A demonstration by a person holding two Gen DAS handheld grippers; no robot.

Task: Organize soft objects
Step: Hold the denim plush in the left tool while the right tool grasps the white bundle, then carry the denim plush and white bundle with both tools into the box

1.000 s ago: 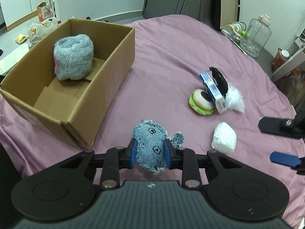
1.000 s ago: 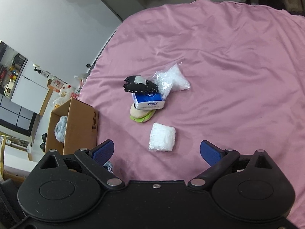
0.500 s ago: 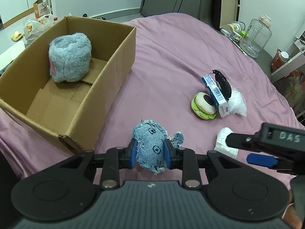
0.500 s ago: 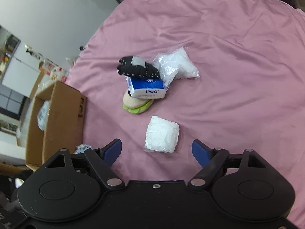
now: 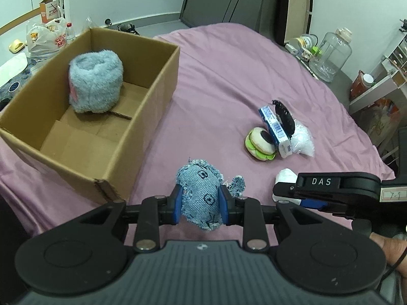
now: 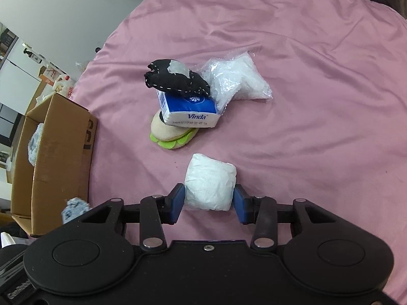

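Note:
My left gripper (image 5: 199,204) is shut on a blue denim stuffed toy (image 5: 199,195), held above the pink sheet near the front corner of the cardboard box (image 5: 155,96). A fluffy blue plush (image 5: 95,84) lies in the box. My right gripper (image 6: 209,204) has closed around a white wrapped soft pack (image 6: 209,181) on the sheet; both pads touch its sides. Beyond it lie a burger-shaped plush (image 6: 173,134), a Vinda tissue pack (image 6: 189,113), a black pouch (image 6: 175,77) and a clear bag of white stuffing (image 6: 235,81).
The pink sheet (image 6: 318,101) covers the bed. A clear water jug (image 5: 330,56) and small items stand on a side table at the far right. Plastic bags (image 5: 48,40) lie on the floor beyond the box.
My right gripper has moved down and forward to the white pack and its jaws have closed in on it. My left gripper, holding the denim toy, has shifted slightly toward the box.

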